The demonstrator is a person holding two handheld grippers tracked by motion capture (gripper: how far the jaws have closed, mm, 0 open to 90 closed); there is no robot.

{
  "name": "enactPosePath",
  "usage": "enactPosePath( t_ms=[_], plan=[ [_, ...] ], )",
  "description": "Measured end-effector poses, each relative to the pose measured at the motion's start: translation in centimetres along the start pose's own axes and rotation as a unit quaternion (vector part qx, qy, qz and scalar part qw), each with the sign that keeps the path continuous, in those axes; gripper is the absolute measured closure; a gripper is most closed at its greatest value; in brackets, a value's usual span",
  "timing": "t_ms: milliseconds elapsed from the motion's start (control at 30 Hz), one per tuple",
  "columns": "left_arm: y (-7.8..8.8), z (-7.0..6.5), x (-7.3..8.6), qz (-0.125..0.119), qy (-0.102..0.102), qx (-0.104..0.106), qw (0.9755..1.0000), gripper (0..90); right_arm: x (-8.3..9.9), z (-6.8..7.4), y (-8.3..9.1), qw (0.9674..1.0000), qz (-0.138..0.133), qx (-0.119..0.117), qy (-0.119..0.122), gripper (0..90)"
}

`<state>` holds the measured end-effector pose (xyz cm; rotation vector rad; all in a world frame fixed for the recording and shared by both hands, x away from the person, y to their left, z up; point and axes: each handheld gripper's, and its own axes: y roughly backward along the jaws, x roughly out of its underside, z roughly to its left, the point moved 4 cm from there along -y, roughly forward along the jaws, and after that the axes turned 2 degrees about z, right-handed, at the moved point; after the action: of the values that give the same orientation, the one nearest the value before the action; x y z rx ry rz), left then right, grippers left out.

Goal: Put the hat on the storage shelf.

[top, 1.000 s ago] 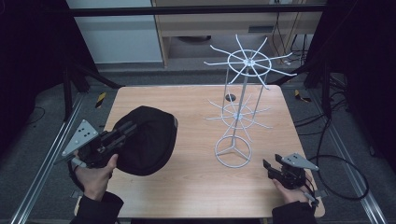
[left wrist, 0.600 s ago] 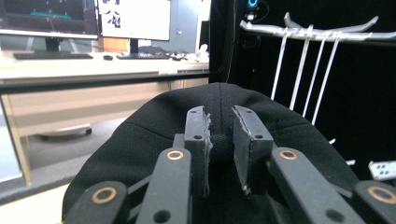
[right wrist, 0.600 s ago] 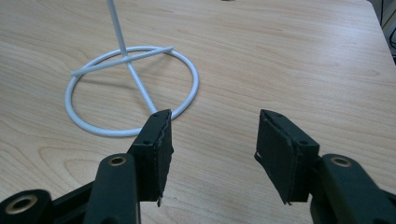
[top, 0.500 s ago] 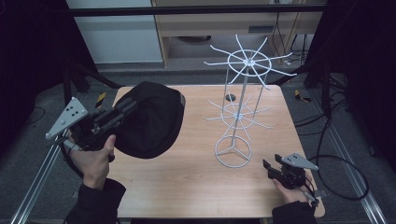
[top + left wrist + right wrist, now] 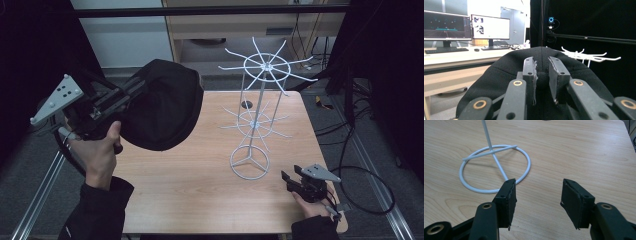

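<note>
Black cap (image 5: 162,107), pinched by left tongs (image 5: 541,75): settle its crown squarely over the white rack (image 5: 260,90)'s prongs; right tongs (image 5: 537,200) gape empty.

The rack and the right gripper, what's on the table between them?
Nothing. In the right gripper view, bare table runs from the open right gripper to the rack; the ring base lies just past one finger.

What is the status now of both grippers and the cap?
Left gripper shut on black cap, held above table. Right gripper open, empty, near white rack base. Path clear.
</note>
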<state>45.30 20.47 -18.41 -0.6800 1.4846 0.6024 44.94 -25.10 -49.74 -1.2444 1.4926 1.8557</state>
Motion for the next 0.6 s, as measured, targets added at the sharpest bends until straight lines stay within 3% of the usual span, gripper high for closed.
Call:
enactPosePath(
  t_ms=[600],
  plan=[
    [-3.1,-1.1,-4.5,-0.038,-0.003,0.006,0.9993,75.8,0.0,0.1,-0.1,1.0000,0.000,-0.002,0.005,45.9]
  ],
)
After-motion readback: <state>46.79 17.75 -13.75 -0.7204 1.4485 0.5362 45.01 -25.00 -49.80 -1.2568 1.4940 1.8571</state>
